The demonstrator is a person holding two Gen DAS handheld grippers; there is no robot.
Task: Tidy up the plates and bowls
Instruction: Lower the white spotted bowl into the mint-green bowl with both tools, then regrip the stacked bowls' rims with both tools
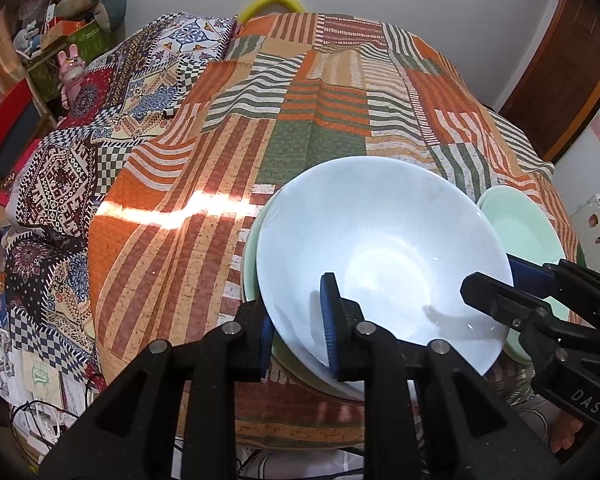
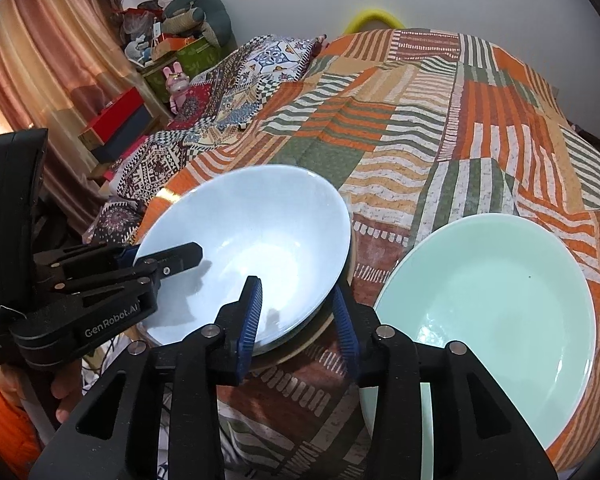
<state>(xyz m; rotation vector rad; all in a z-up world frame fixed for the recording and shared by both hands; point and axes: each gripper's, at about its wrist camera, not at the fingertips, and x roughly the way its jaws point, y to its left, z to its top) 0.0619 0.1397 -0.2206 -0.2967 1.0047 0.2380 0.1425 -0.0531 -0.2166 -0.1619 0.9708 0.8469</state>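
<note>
A pale blue bowl (image 1: 380,240) (image 2: 252,232) sits on top of a small stack of other dishes, whose green rims (image 1: 250,264) peek out below it. My left gripper (image 1: 294,296) (image 2: 162,252) straddles the bowl's near-left rim, one pad inside and one outside. My right gripper (image 2: 296,286) (image 1: 492,276) straddles the opposite rim the same way. Both stand slightly open, with a gap showing at the pads. A mint-green plate (image 2: 500,300) (image 1: 520,232) lies on the quilt just right of the stack.
Everything rests on a bed with an orange, green and white patchwork quilt (image 1: 320,120). Patterned pillows (image 1: 120,92) lie at its left. Shelves with boxes and toys (image 2: 152,60) and a curtain (image 2: 40,60) stand beyond. A wooden door (image 1: 560,72) is at the right.
</note>
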